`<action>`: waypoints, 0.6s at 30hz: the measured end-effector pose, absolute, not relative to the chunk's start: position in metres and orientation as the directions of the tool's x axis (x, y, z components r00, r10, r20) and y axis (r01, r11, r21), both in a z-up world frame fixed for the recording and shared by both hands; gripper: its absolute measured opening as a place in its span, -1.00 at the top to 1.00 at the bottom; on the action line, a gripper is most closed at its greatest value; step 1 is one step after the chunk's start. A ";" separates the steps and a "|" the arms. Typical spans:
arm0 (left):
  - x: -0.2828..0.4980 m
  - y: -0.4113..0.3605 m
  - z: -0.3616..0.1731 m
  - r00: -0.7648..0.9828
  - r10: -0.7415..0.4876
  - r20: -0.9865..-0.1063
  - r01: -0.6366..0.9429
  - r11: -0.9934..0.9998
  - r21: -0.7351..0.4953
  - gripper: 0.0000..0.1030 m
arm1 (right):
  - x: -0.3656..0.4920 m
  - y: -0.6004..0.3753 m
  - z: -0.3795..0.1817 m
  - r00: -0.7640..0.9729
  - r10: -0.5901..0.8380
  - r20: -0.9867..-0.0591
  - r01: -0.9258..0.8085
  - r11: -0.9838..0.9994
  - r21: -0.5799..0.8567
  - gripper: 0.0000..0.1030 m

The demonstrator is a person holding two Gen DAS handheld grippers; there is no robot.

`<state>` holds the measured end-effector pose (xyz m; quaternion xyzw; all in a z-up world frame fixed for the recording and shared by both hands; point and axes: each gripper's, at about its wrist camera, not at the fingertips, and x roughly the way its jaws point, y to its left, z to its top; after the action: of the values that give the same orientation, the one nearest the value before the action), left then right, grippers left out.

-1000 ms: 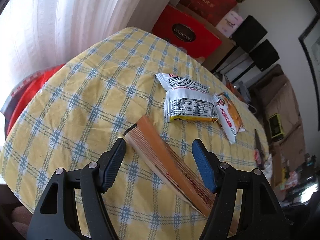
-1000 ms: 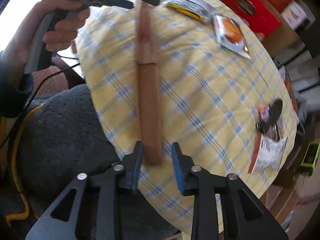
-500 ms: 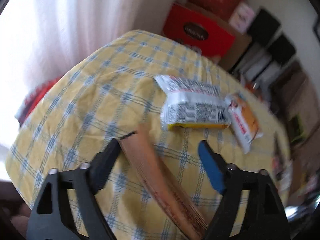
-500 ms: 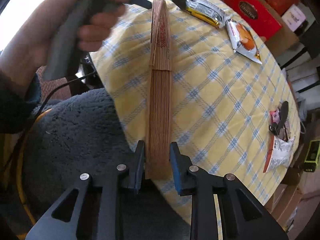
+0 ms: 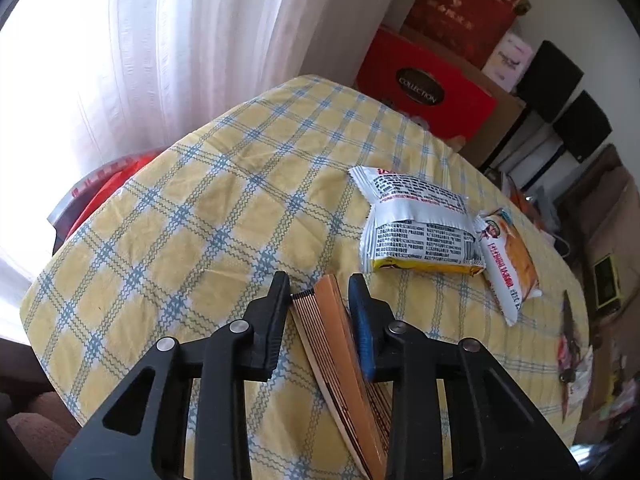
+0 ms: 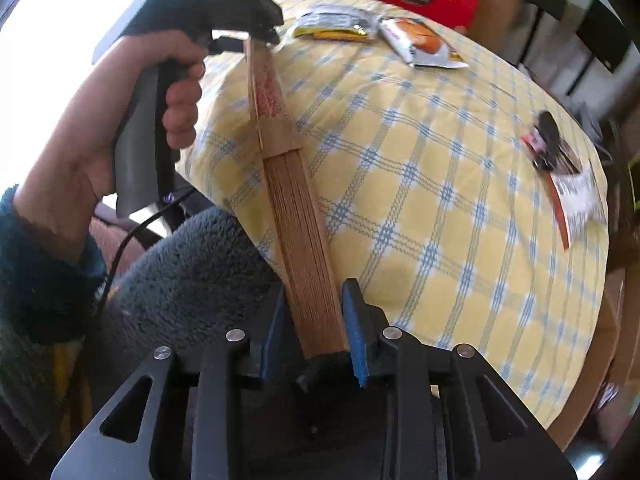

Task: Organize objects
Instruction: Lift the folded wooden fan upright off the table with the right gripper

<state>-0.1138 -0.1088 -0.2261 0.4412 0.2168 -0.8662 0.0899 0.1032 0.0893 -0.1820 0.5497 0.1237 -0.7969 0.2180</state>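
In the left wrist view, the left gripper (image 5: 320, 294) is closing its jaws around the tip of a folded wooden fan (image 5: 340, 344) above the checked tablecloth (image 5: 192, 208), near a silver snack packet (image 5: 416, 226). In the right wrist view, the right gripper (image 6: 310, 320), jaws easing apart, pinches the fan (image 6: 296, 216) at its handle end over the table edge, while a hand (image 6: 120, 120) holds the left gripper (image 6: 260, 36) at the far tip
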 end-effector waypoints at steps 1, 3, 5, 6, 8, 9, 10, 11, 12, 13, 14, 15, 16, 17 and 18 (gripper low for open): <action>-0.113 -0.110 -0.226 -0.595 0.044 -0.803 0.346 -0.887 -0.305 0.49 | 0.106 0.089 -0.182 -0.301 -0.213 -0.930 0.474 -0.879 0.048 0.46; -0.111 -0.113 -0.226 -0.595 0.072 -0.801 0.349 -0.874 -0.338 0.51 | 0.106 0.087 -0.179 -0.282 -0.230 -0.931 0.464 -0.882 0.077 0.42; -0.110 -0.112 -0.225 -0.595 0.085 -0.799 0.352 -0.866 -0.354 0.53 | 0.087 0.109 -0.181 -0.263 -0.222 -0.939 0.484 -0.872 0.071 0.42; -0.109 -0.109 -0.223 -0.597 0.095 -0.797 0.346 -0.865 -0.362 0.53 | 0.078 0.110 -0.184 -0.255 -0.218 -0.942 0.491 -0.868 0.068 0.44; -0.107 -0.106 -0.217 -0.607 0.081 -0.791 0.342 -0.872 -0.351 0.53 | 0.068 0.104 -0.192 -0.259 -0.209 -0.943 0.495 -0.867 0.057 0.43; -0.104 -0.107 -0.213 -0.612 0.080 -0.787 0.339 -0.872 -0.353 0.53 | 0.071 0.104 -0.192 -0.262 -0.209 -0.942 0.491 -0.870 0.056 0.43; -0.102 -0.109 -0.210 -0.619 0.087 -0.781 0.338 -0.868 -0.364 0.54 | 0.073 0.105 -0.192 -0.267 -0.211 -0.940 0.486 -0.872 0.058 0.43; -0.099 -0.112 -0.207 -0.626 0.097 -0.774 0.338 -0.860 -0.382 0.54 | 0.075 0.106 -0.191 -0.278 -0.212 -0.937 0.479 -0.876 0.056 0.43; -0.096 -0.116 -0.202 -0.633 0.110 -0.766 0.337 -0.852 -0.401 0.54 | 0.077 0.107 -0.189 -0.288 -0.211 -0.934 0.476 -0.878 0.051 0.43; -0.093 -0.118 -0.198 -0.640 0.117 -0.759 0.335 -0.846 -0.413 0.55 | 0.080 0.107 -0.188 -0.296 -0.210 -0.932 0.476 -0.878 0.047 0.43; -0.090 -0.119 -0.192 -0.650 0.116 -0.751 0.334 -0.844 -0.420 0.55 | 0.080 0.105 -0.186 -0.304 -0.212 -0.929 0.480 -0.876 0.044 0.43; -0.087 -0.120 -0.186 -0.661 0.111 -0.742 0.331 -0.844 -0.421 0.55 | 0.079 0.103 -0.185 -0.310 -0.212 -0.927 0.482 -0.875 0.039 0.43; -0.084 -0.121 -0.179 -0.671 0.108 -0.734 0.328 -0.844 -0.424 0.55 | 0.083 0.102 -0.180 -0.319 -0.215 -0.923 0.486 -0.873 0.035 0.43; -0.079 -0.122 -0.173 -0.682 0.106 -0.723 0.324 -0.843 -0.429 0.55 | 0.085 0.102 -0.178 -0.324 -0.216 -0.921 0.489 -0.872 0.032 0.43; -0.076 -0.124 -0.165 -0.694 0.109 -0.712 0.319 -0.839 -0.440 0.55 | 0.088 0.101 -0.174 -0.335 -0.217 -0.917 0.490 -0.871 0.027 0.43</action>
<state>-0.0764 -0.1242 -0.1649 0.3864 0.2770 -0.8777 0.0600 0.0878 0.1012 -0.1738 0.5332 0.1281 -0.8070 0.2192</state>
